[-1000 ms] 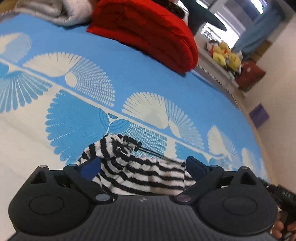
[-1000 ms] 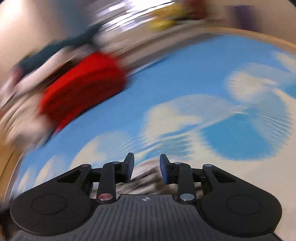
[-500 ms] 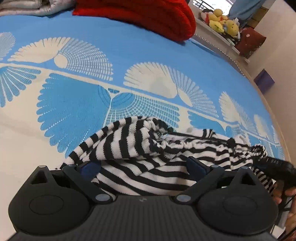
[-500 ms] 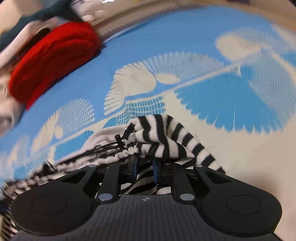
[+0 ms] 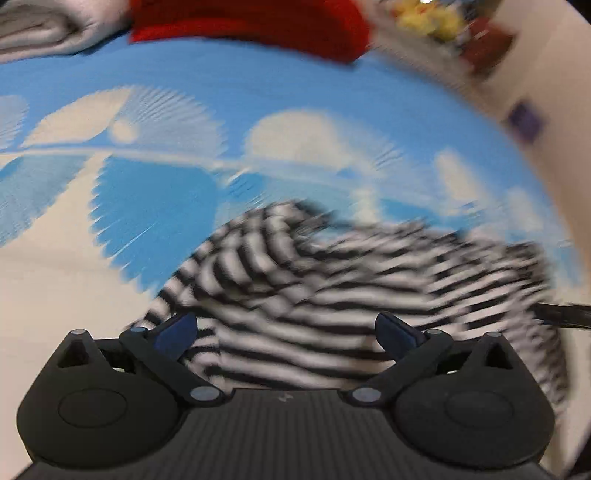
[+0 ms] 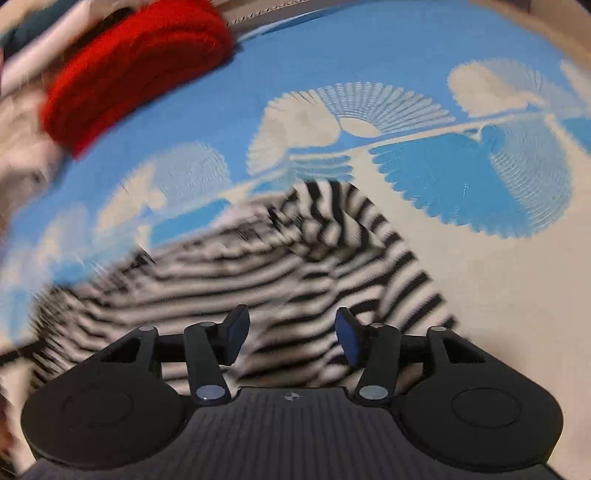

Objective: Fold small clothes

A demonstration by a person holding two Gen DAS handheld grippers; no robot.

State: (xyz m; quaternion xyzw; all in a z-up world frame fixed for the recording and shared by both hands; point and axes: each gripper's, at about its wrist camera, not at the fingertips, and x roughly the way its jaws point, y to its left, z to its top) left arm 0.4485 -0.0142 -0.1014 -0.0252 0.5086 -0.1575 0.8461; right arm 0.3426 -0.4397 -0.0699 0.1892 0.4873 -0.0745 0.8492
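A black-and-white striped garment (image 5: 332,280) lies rumpled on the blue-and-white fan-patterned bedspread (image 5: 258,92), stretched out towards the right. My left gripper (image 5: 286,330) hovers over its left part, jaws wide apart, blue pads clear of the cloth. In the right wrist view the same striped garment (image 6: 295,258) runs off to the left. My right gripper (image 6: 291,332) points down at it, and its jaws are opening. The cloth shows in the gap between the pads, which do not press on it. Both views are motion-blurred.
A folded red knit (image 5: 258,22) (image 6: 129,74) sits at the far edge of the bed, beside pale grey folded fabric (image 5: 44,33). Yellow plush toys (image 5: 428,18) and a purple box (image 5: 524,118) lie beyond the bed's right side.
The right gripper, shut on a bunch of the striped cloth half a second ago, now has its jaws apart. Both grippers have sunk towards the garment, which lies more spread out. The left stayed open.
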